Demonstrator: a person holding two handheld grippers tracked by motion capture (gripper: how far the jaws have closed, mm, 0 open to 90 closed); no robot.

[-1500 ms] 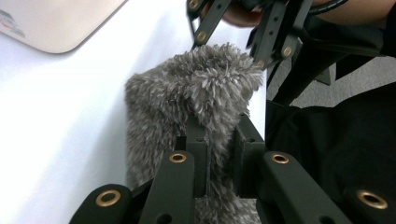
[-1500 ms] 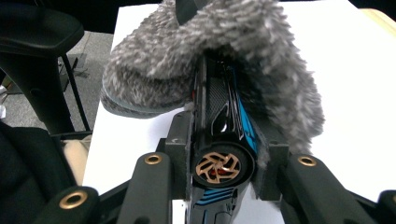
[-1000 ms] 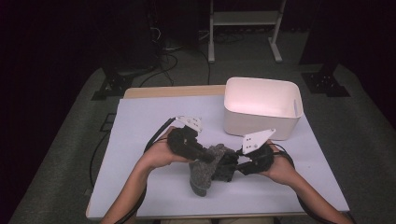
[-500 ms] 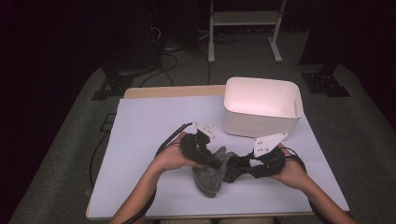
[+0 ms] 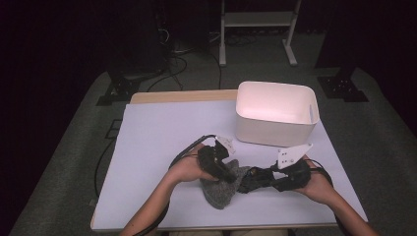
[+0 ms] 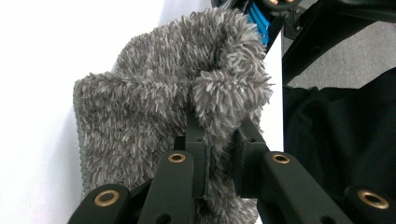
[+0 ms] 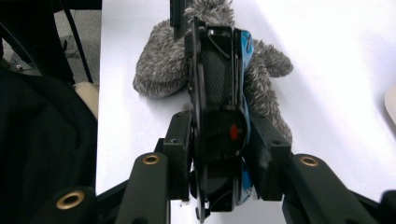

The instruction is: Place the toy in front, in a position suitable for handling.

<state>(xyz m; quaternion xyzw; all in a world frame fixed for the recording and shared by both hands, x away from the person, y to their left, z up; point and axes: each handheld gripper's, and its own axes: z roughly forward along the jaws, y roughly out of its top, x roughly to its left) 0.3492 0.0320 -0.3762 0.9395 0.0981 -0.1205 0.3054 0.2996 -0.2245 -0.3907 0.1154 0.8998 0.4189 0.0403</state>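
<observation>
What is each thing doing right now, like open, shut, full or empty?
Fluffy grey fabric pouch: lying on the table, edge pinched.
Left gripper: shut on the pouch.
Black and blue device: clamped upright.
Right gripper: shut on the device.
White plastic bin: upright, empty.

The grey cloth (image 6: 154, 116) is shaggy, fuzzy pile. The white bin (image 5: 275, 115) looks like smooth plastic. The table (image 5: 162, 132) top is matt.
</observation>
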